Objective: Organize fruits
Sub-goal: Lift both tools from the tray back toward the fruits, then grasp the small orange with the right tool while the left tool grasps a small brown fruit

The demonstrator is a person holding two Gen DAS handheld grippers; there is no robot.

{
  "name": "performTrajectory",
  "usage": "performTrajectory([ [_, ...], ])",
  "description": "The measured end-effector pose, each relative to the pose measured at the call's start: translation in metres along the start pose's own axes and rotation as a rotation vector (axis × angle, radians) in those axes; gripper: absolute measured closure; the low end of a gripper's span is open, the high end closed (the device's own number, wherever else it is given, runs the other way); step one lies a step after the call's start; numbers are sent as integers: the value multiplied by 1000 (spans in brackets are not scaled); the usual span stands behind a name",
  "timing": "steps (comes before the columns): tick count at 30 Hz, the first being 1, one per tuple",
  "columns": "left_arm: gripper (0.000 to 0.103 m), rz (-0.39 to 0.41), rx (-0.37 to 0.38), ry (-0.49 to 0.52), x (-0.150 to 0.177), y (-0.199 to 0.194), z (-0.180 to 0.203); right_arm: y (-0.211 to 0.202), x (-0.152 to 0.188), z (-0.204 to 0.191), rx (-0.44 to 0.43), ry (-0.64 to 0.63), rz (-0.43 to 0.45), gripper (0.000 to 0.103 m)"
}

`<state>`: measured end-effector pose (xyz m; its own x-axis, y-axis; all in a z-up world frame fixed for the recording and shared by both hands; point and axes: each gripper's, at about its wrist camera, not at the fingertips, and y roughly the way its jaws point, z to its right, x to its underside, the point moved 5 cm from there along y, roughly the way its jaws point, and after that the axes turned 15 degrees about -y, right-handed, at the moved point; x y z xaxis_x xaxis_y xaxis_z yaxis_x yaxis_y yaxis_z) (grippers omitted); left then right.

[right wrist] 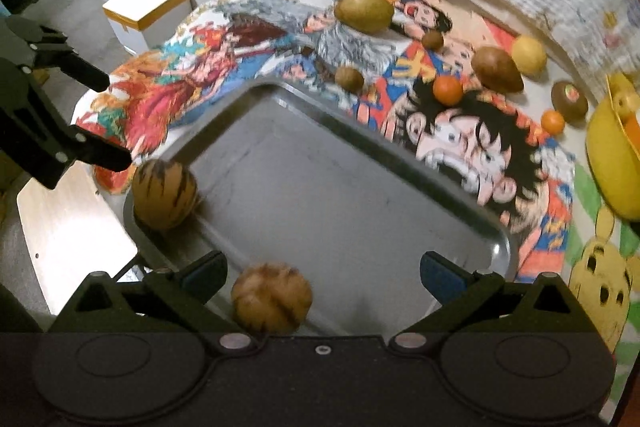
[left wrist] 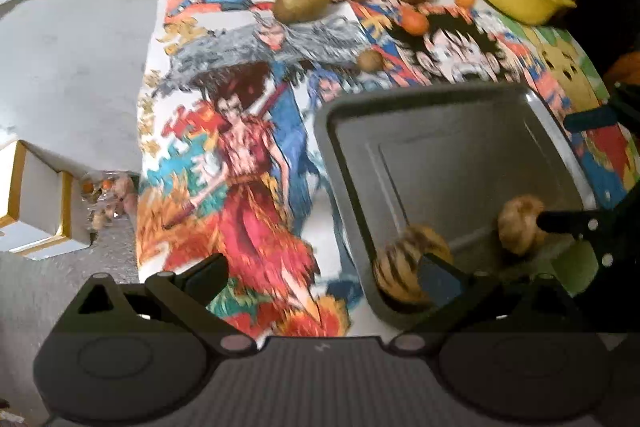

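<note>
While both pairs of tongs are held wide apart with nothing between their pads, two striped brown fruits are seen lying in the grey metal tray [right wrist: 360, 195]. One striped fruit [right wrist: 164, 193] rests against the tray's wall at one corner, and the second striped fruit [right wrist: 272, 297] lies by the adjoining wall, just below the right tongs [right wrist: 322, 277]. The rest of the tray is bare. The tray is set on a printed cartoon cloth [right wrist: 460, 135], near the cloth's edge.

A yellow bowl [right wrist: 612, 163] is placed at the far side of the cloth; something orange and white is seen in it, but what it is cannot be told. Loose fruit is scattered on the cloth between tray and bowl: a large green-brown fruit [right wrist: 364, 11], a yellow fruit [right wrist: 529, 55], an oval brown fruit [right wrist: 497, 69] and two small oranges [right wrist: 448, 90].

Only in the right wrist view is the second fruit shown whole, and the left tongs [right wrist: 114, 121] are seen from the side above the tray's corner. Only in the left wrist view are the left tongs [left wrist: 324, 275] shown over the cloth and the tray's edge, with one finger [left wrist: 440, 277] in front of a striped fruit.
</note>
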<state>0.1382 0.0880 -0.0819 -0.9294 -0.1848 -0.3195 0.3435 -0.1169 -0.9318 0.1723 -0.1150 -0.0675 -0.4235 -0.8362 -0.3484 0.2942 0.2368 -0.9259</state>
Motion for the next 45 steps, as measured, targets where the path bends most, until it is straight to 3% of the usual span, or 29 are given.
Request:
performTrajectory([
  [19, 1, 81, 40, -137, -112, 43, 41, 44, -55, 114, 45, -7, 77, 1],
  [23, 1, 61, 44, -136, -122, 62, 52, 55, -61, 131, 73, -54, 82, 1],
  [32, 1, 62, 46, -104, -136, 91, 72, 83, -73, 165, 43, -47, 73, 2],
  [37, 7, 79, 41, -49, -140, 102, 84, 94, -79, 178, 26, -39, 84, 8],
  [41, 13, 80, 45, -63, -143, 108, 86, 102, -81, 182, -7, -30, 93, 20],
  [45, 27, 109, 35, -70, -145, 109, 86, 109, -83, 180, -40, -25, 105, 27],
])
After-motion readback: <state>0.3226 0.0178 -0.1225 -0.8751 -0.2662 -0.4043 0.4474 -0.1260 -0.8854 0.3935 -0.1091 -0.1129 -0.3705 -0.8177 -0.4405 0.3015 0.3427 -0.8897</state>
